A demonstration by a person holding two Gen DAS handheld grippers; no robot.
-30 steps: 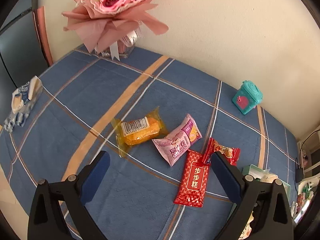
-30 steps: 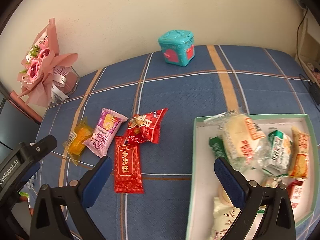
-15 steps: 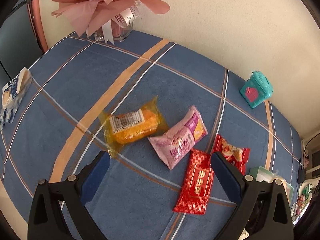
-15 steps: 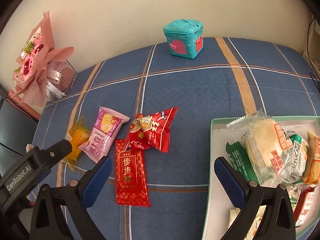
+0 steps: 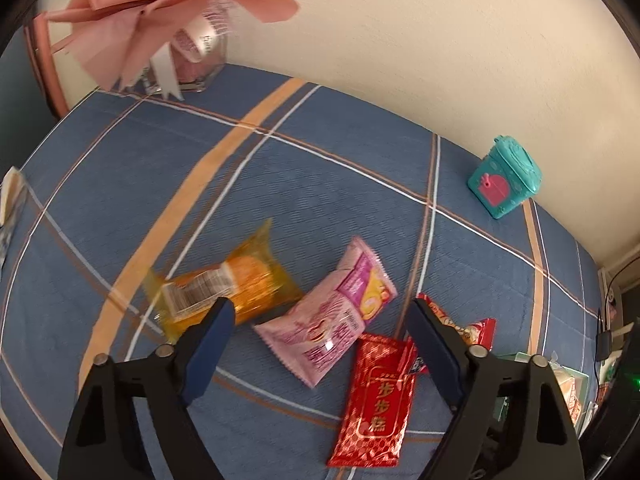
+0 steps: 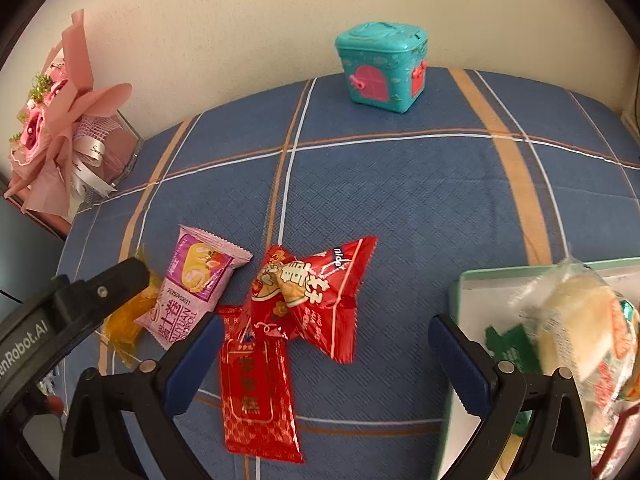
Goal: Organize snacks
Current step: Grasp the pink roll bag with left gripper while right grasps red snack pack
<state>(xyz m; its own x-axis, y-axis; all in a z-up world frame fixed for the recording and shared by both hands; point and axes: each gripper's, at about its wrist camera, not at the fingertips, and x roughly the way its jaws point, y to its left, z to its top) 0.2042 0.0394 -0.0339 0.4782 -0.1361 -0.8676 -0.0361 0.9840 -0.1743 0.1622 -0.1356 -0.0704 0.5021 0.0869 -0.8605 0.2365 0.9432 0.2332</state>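
Both grippers lower over the snacks than before: left gripper (image 5: 320, 344) closing around pink packet (image 5: 328, 326), right gripper (image 6: 324, 356) spread.

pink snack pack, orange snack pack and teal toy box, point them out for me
pink snack pack (image 5: 328, 320), left wrist view, middle of the wrapper
orange snack pack (image 5: 236, 280), left wrist view, on the cake inside
teal toy box (image 6: 382, 66), right wrist view, front wall

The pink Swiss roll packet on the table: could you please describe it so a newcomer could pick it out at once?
On the blue plaid tablecloth, four loose snacks lie left of the green tray. The pink Swiss roll packet is second from the left, between the orange cake packet and two red packets. It alone is pink, picturing a sliced roll.
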